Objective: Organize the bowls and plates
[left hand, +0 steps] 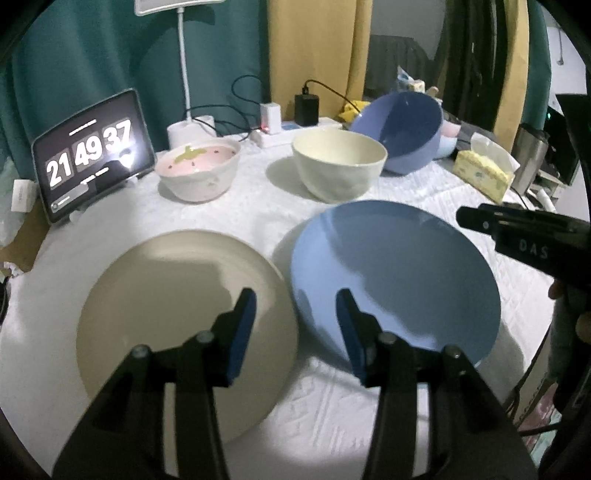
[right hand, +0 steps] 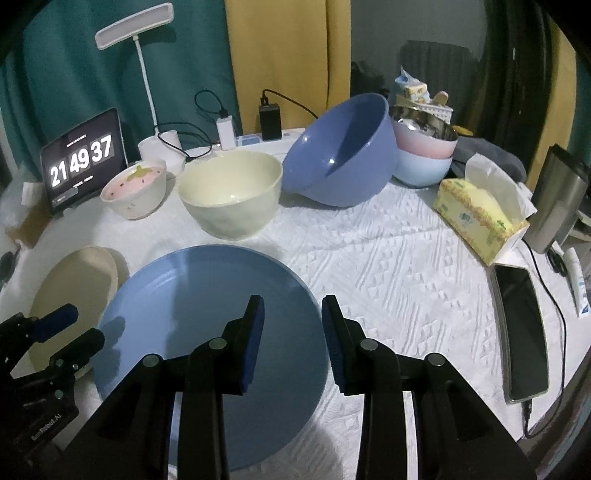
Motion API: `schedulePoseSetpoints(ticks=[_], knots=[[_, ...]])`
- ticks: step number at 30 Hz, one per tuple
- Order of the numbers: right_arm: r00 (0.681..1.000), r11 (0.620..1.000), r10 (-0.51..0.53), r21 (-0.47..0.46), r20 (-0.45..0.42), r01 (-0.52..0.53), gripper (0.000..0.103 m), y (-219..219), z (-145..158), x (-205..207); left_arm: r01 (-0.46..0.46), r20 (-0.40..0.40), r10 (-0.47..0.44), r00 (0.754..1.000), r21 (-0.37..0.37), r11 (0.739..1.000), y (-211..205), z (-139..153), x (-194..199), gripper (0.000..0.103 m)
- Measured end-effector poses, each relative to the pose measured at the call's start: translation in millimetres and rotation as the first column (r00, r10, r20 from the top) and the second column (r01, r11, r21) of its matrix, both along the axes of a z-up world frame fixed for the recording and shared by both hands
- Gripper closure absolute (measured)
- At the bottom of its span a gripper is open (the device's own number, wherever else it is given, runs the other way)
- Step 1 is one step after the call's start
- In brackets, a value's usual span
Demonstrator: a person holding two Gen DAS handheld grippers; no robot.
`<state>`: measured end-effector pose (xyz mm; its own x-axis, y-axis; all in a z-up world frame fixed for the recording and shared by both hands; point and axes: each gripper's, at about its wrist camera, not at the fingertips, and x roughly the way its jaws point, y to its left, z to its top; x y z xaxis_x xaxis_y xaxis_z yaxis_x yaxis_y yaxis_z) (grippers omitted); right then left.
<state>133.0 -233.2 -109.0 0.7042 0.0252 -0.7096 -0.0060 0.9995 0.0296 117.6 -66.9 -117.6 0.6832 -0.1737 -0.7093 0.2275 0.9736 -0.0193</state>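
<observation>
Plates (left hand: pixel 184 314) apart; tongs (left hand: pixel 295 328) apparently empty.

A blue plate (right hand: pixel 207 332) is lying beside a beige plate (left hand: pixel 177 314); a cream bowl (right hand: pixel 229 192) is showing a plain inside.

A white quilted cloth (right hand: pixel 388 266) covers the tabletop, lit brightly at the centre and falling dark toward the edges, with teal curtains (right hand: pixel 74 74) and a mustard-yellow curtain (right hand: pixel 288 55) hanging behind. A white desk lamp with a slim bar head (right hand: pixel 135 24) stands at the back beside a dark tablet showing a flip clock (right hand: pixel 83 158) and a white power strip with chargers plugged in (right hand: pixel 258 138). At right, a grey wall (right hand: pixel 413 26) shows past the curtains, above a dark chair back (right hand: pixel 436 55).
</observation>
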Motion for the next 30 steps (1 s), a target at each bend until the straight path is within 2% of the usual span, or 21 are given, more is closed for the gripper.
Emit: schedulePoseSetpoints(ticks=[17,30], knots=[[0.997,0.995,0.081,-0.057,0.018,-0.08,0.069,54.0,18.8,1.2,-0.12,0.048,0.123,0.991,-0.061,0.991,69.1,9.5,-3.9,0.056],[0.986,0.982,0.168,-0.09,-0.008,-0.168,0.069,106.3,16.0,15.3,-0.242,0.041,0.246,0.969,-0.081,0.967,132.8,1.0,-1.3,0.056]])
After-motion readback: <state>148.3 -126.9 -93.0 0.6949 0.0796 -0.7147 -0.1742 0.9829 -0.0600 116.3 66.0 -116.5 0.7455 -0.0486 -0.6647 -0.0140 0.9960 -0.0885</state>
